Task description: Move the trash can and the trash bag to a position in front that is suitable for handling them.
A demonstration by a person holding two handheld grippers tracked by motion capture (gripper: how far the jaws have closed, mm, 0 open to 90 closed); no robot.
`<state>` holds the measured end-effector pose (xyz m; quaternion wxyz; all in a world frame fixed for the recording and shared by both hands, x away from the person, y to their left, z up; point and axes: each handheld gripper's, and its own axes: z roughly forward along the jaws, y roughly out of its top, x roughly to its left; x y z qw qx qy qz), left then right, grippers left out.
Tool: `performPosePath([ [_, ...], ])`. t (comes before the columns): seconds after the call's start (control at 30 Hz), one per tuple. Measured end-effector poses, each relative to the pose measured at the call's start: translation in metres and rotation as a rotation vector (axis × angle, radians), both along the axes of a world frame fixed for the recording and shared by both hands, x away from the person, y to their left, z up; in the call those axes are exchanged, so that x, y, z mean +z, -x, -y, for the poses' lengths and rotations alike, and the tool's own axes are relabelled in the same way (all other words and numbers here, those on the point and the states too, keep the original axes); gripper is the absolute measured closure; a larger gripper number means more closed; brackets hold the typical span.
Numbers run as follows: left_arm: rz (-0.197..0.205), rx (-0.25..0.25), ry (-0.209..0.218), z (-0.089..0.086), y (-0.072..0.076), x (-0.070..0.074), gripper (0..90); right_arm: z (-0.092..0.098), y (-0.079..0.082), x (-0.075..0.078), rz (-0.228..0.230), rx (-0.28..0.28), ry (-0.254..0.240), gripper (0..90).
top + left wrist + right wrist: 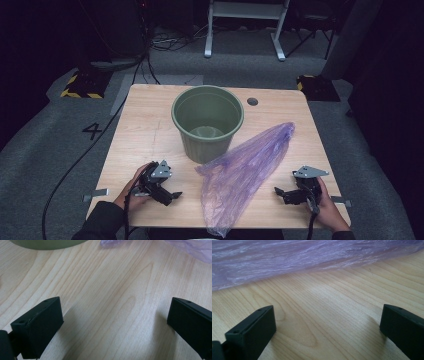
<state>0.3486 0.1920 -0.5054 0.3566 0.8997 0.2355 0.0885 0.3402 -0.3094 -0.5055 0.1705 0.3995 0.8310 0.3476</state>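
A green plastic bin (207, 121) stands upright and empty at the middle of the wooden table (145, 130). A translucent purple plastic bag (240, 170) lies flat from the bin's right side down to the table's near edge. My left gripper (170, 192) rests at the near left, pointing toward the bag, its jaws wide apart over bare wood (112, 315). My right gripper (282, 192) rests at the near right, also pointing at the bag (299, 260), open with nothing between its jaws. The bin's base (47, 243) and a bag corner (190, 247) show in the left gripper view.
A round cable hole (252, 101) sits in the table's far right part. Metal brackets (95, 194) stick out at both near sides. Grey carpet surrounds the table, with cables (80, 155) on the left and a white frame's legs (245, 30) behind.
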Motion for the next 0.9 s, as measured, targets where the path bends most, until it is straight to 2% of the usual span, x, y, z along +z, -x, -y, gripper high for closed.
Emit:
performPosePath([
  [0.23, 0.003, -0.004, 0.003, -0.004, 0.003, 0.000, 0.1, 0.000, 0.000, 0.000, 0.000, -0.014, -0.002, 0.4],
  [0.37, 0.004, 0.003, 0.000, -0.007, 0.007, 0.000, 0.2, 0.002, -0.001, 0.000, 0.001, -0.004, -0.001, 0.8],
  [0.43, 0.001, 0.005, 0.001, -0.009, 0.009, 0.000, 0.1, 0.002, -0.001, 0.001, 0.008, -0.002, -0.006, 5.4],
  [0.5, 0.002, 0.011, 0.003, -0.010, 0.010, 0.000, 0.1, 0.004, 0.001, 0.002, 0.036, -0.004, -0.021, 20.3],
  [0.57, 0.002, 0.010, 0.003, -0.010, 0.010, 0.000, 0.1, 0.005, 0.002, 0.003, 0.052, -0.009, -0.023, 23.1],
  [0.6, 0.002, 0.010, 0.003, -0.011, 0.010, 0.000, 0.1, 0.005, 0.002, 0.003, 0.066, -0.021, -0.025, 20.1],
  [0.63, 0.002, 0.010, 0.003, -0.011, 0.010, 0.000, 0.1, 0.004, 0.002, 0.005, 0.073, -0.024, -0.028, 21.4],
  [0.67, 0.002, 0.009, 0.002, -0.011, 0.010, 0.000, 0.1, 0.001, 0.003, 0.009, 0.096, -0.007, -0.051, 26.9],
  [0.7, 0.001, 0.009, 0.003, -0.011, 0.010, 0.000, 0.1, -0.002, 0.004, 0.012, 0.115, -0.001, -0.052, 27.8],
  [0.73, 0.001, 0.009, 0.003, -0.011, 0.010, 0.000, 0.0, -0.002, 0.004, 0.012, 0.115, -0.001, -0.052, 27.8],
  [0.77, 0.000, 0.009, 0.003, -0.010, 0.010, 0.000, 0.0, -0.009, 0.003, 0.018, 0.145, 0.013, -0.065, 30.6],
  [0.8, 0.000, 0.009, 0.003, -0.010, 0.010, 0.000, 0.0, -0.009, 0.003, 0.018, 0.145, 0.013, -0.065, 30.6],
  [0.9, -0.001, 0.014, 0.002, -0.010, 0.010, 0.000, 0.0, -0.023, -0.001, 0.025, 0.183, 0.034, -0.069, 34.7],
])
